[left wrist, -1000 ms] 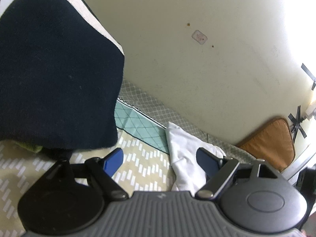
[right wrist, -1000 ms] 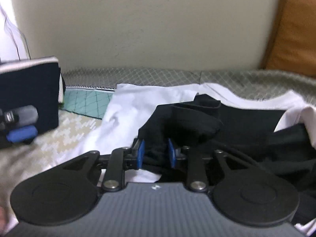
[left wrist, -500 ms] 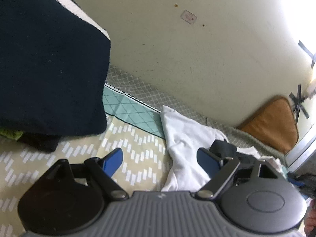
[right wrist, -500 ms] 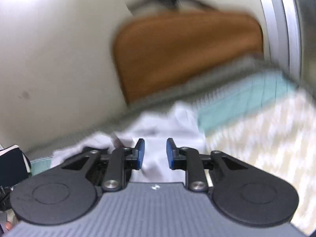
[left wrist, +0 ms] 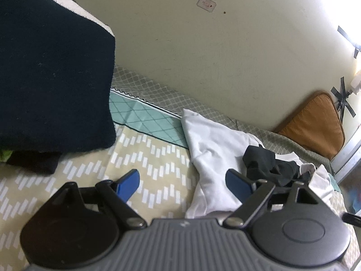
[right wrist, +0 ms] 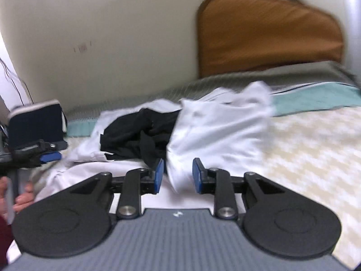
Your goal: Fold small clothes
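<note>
A crumpled black garment (right wrist: 137, 135) lies on white clothes (right wrist: 216, 131) on the patterned bed cover; both also show in the left wrist view, black (left wrist: 266, 164) on white (left wrist: 214, 149). My right gripper (right wrist: 177, 177) hovers just in front of the pile, jaws partly open with a fold of white cloth between the pads, not pinched. My left gripper (left wrist: 182, 183) is wide open and empty above the bed cover, left of the white cloth. It also shows at the left of the right wrist view (right wrist: 45, 155).
A folded dark navy stack with a white stripe (left wrist: 52, 72) sits at the left. An orange cushion (right wrist: 268, 33) leans on the wall behind the pile. The beige zigzag bed cover (right wrist: 311, 158) spreads to the right. A hand (right wrist: 20, 198) holds the left gripper.
My right gripper let go of the black garment, swung away fast, and now faces the pile from farther back with wider jaws. The left gripper drifted back, showing more of the pile.
</note>
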